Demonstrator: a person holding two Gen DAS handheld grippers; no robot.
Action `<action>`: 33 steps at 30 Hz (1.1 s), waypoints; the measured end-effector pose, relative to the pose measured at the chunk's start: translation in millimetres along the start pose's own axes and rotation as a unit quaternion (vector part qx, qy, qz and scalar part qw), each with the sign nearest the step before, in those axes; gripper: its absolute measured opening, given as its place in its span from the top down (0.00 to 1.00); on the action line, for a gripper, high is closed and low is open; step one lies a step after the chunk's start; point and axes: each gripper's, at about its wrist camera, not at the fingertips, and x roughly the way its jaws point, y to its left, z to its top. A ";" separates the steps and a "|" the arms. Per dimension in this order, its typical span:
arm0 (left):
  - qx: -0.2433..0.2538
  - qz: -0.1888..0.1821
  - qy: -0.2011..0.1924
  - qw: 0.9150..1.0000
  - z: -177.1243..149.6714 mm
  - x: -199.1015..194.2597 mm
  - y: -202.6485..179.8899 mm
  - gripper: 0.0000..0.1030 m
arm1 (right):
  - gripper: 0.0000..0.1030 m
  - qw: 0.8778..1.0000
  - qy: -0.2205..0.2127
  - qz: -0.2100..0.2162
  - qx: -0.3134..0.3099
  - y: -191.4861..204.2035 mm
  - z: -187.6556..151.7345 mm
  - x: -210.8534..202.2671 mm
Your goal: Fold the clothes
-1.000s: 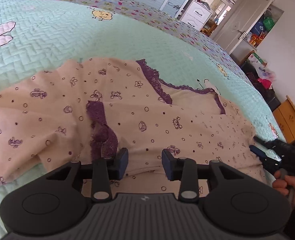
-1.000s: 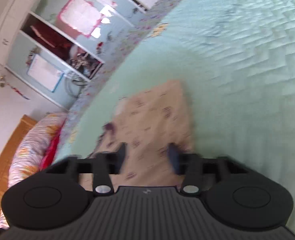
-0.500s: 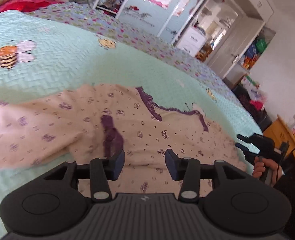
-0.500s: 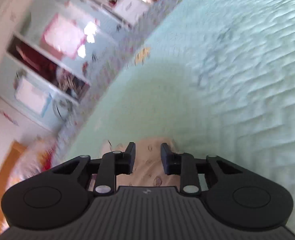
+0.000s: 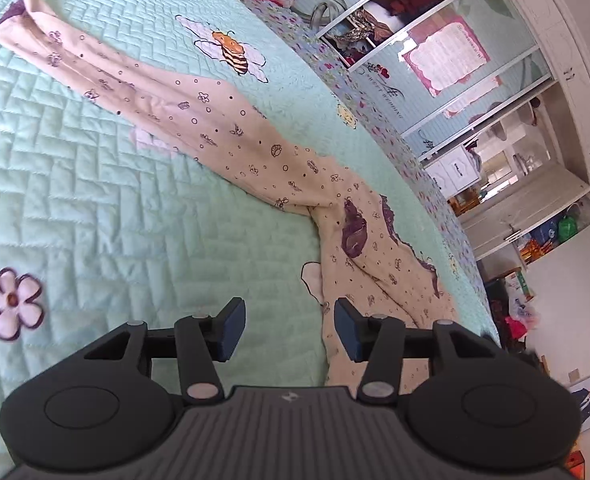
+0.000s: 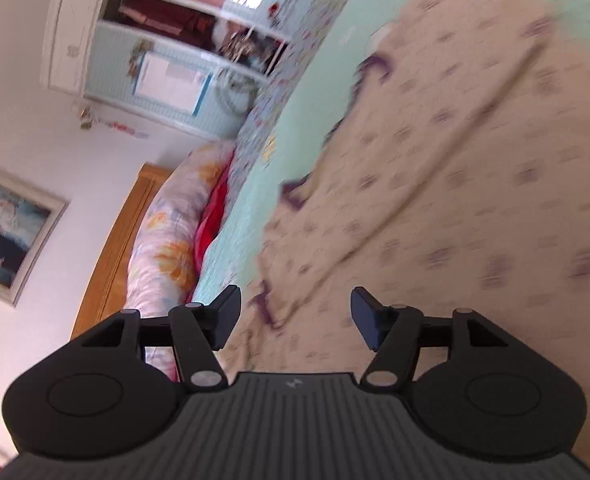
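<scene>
My fingers (image 5: 347, 334) are hanging apart, empty, above the strung-out top (image 5: 223, 128); I'm needing a sleeve grip.

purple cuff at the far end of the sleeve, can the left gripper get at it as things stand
Probably yes: the left gripper is open and only bare quilt lies between it and the purple cuff, though it is far off.

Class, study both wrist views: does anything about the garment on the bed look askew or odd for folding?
Yes. The cream printed garment is not lying flat: it is strung out in a long, twisted diagonal band across the green quilt, bunched near its purple lace trim. Both grippers, left and right, are open and empty.
</scene>
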 end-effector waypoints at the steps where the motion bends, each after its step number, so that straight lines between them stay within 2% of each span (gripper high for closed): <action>1: -0.007 -0.004 -0.002 1.000 -3.3 -1.7 2.0 0.48 | 0.37 1.000 0.009 0.008 -0.005 11.4 1.5 17.9; 4: 0.021 0.001 -0.006 1.000 -14.1 3.4 1.6 0.47 | 0.32 0.999 0.025 0.026 0.003 34.4 -0.4 76.1; 8: 0.058 0.014 -0.005 0.998 -24.3 11.4 3.2 0.47 | 0.31 0.998 0.040 -0.011 0.040 30.8 -16.8 145.4; 10: 0.055 0.009 -0.004 0.998 -22.4 11.7 5.2 0.45 | 0.32 0.996 0.070 0.002 0.050 29.2 -35.6 162.9; 12: 0.056 0.011 -0.006 0.998 -21.4 9.6 4.7 0.42 | 0.32 0.996 0.088 0.006 -0.011 45.2 -52.3 157.7; 13: 0.058 0.015 -0.009 0.998 -21.6 8.1 3.9 0.40 | 0.32 0.994 0.110 0.013 -0.024 50.8 -60.2 152.5; 16: 0.071 0.032 -0.013 0.997 -23.5 2.3 -6.6 0.39 | 0.32 0.991 0.123 0.019 -0.045 57.8 -77.4 111.0; 19: 0.106 0.043 -0.012 0.993 -29.2 -8.0 -31.4 0.39 | 0.32 0.991 0.105 -0.023 -0.081 59.2 -82.2 58.0; 20: 0.124 0.044 -0.011 0.991 -34.0 -12.2 -43.5 0.38 | 0.31 0.988 0.113 -0.051 -0.091 59.6 -87.5 43.5; 24: 0.196 0.055 0.013 0.979 -65.1 -23.4 -90.8 0.31 | 0.31 0.968 0.146 -0.162 -0.127 61.5 -109.2 -13.9; 28: 0.259 0.068 0.050 0.962 -102.2 -29.6 -132.6 0.30 | 0.29 0.933 0.176 -0.270 -0.162 63.4 -130.9 -71.3; 29: 0.270 0.071 0.063 0.958 -113.1 -28.9 -139.2 0.30 | 0.28 0.926 0.180 -0.284 -0.171 62.6 -138.0 -83.8; 33: 0.297 0.080 0.105 0.946 -153.7 -26.6 -147.3 0.30 | 0.27 0.919 0.175 -0.297 -0.192 65.3 -148.4 -106.9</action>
